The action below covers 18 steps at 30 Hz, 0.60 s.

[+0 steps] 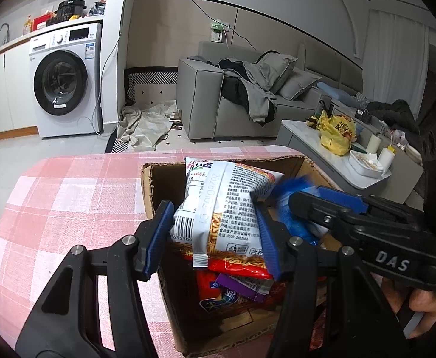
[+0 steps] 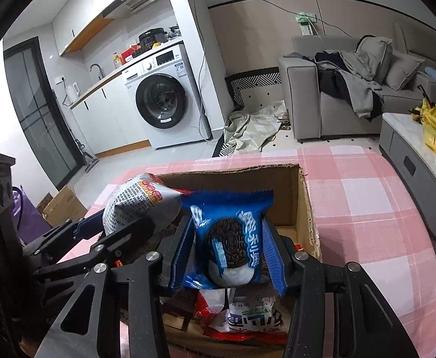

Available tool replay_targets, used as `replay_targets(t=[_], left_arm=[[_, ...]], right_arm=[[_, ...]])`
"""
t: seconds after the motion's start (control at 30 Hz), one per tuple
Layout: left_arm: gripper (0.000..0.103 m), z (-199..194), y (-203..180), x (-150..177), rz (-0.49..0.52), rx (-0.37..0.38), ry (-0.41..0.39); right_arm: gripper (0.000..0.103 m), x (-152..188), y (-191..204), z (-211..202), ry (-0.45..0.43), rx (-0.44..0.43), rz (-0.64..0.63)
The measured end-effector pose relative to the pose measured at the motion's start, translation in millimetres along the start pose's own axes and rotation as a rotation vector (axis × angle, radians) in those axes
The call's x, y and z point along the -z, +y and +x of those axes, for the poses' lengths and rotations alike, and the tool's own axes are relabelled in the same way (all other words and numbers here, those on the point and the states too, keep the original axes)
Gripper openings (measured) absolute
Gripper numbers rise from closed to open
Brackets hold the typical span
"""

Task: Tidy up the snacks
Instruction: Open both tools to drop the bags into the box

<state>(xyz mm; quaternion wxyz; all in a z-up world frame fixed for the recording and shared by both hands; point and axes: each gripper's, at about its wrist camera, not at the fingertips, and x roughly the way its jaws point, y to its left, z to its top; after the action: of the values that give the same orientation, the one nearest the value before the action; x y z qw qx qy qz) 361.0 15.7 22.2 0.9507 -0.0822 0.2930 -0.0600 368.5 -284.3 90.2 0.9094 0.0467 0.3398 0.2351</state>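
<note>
An open cardboard box stands on the pink checked tablecloth. My left gripper is shut on a white and red noodle snack bag, held upright over the box. Beside it, my right gripper has a blue Oreo packet between its pads. A thin gap shows at the right pad, so the jaws stand open around it. Several snack packets lie in the box below.
A person's hand grips the right gripper's handle. Past the table's right edge stands a low white coffee table with a yellow bag. A grey sofa and a washing machine stand across the floor.
</note>
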Motion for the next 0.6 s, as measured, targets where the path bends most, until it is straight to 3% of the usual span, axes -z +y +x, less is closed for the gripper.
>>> replay_targets(t=[0.07, 0.2, 0.27, 0.43, 0.5, 0.6], left_arm=[[0.052, -1.8, 1.7, -0.3, -0.001, 0.003, -0.006], [0.052, -3.6, -0.7, -1.1, 0.007, 0.012, -0.006], [0.052, -7.2, -1.9, -1.9, 0.008, 0.013, -0.011], [0.053, -12.8, -4.9, -3.0, 0.030, 0.007, -0.004], [0.061, -17.2, -4.7, -4.6, 0.031, 0.012, -0.003], [0.082, -23.9, -3.5, -6.2, 0.021, 0.019, -0.005]], right_arm=[[0.063, -0.6, -0.5, -6.6, -0.022, 0.014, -0.012], [0.074, -1.5, -0.1, -17.8, -0.030, 0.027, -0.052], [0.087, -1.4, -1.3, -24.2, -0.043, 0.037, -0.053], [0.096, -1.3, -4.0, -36.1, -0.054, 0.102, -0.058], [0.098, -1.6, -5.8, -39.0, -0.049, 0.113, -0.056], [0.102, 0.0, -12.0, -47.4, -0.052, 0.124, -0.049]])
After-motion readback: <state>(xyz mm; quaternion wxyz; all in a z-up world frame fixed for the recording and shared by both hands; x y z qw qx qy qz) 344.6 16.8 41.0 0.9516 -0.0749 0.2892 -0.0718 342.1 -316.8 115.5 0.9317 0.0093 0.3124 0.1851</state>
